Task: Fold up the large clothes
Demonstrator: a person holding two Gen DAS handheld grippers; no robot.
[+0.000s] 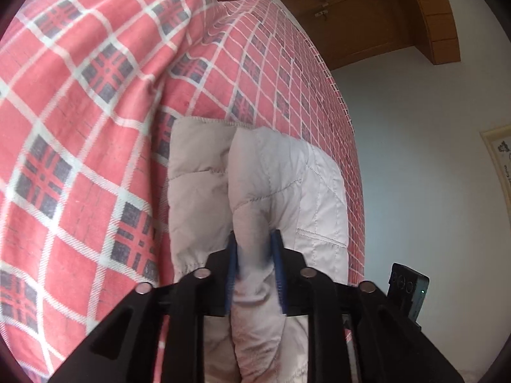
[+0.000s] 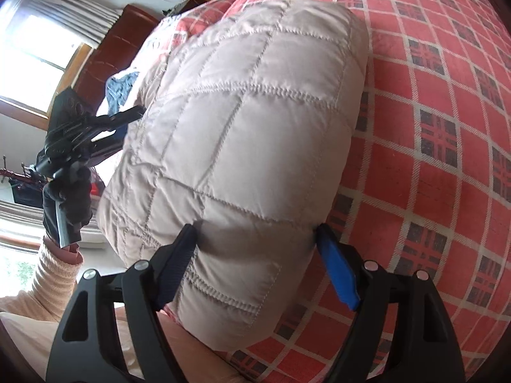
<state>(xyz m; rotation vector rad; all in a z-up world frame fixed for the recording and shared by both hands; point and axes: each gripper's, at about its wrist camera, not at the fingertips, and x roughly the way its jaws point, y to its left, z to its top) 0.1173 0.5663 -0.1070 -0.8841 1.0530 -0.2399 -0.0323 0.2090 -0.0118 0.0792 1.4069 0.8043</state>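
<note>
In your left wrist view, the left gripper [image 1: 254, 255] pinches a fold of the jacket [image 1: 278, 178], which lies on the plaid blanket [image 1: 80, 134]. In your right wrist view, the right gripper [image 2: 255, 255] stands wide open, its fingers [image 2: 337, 274] straddling the jacket's [image 2: 242, 134] bulky edge without squeezing it.

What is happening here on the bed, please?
A person is folding a pale quilted jacket on a bed covered by a red plaid blanket. The left gripper is shut on a bunched fold of the jacket. The right gripper has its jaws spread wide around the puffy folded bulk, which fills the gap between them. The jacket already lies doubled into a thick bundle.
</note>
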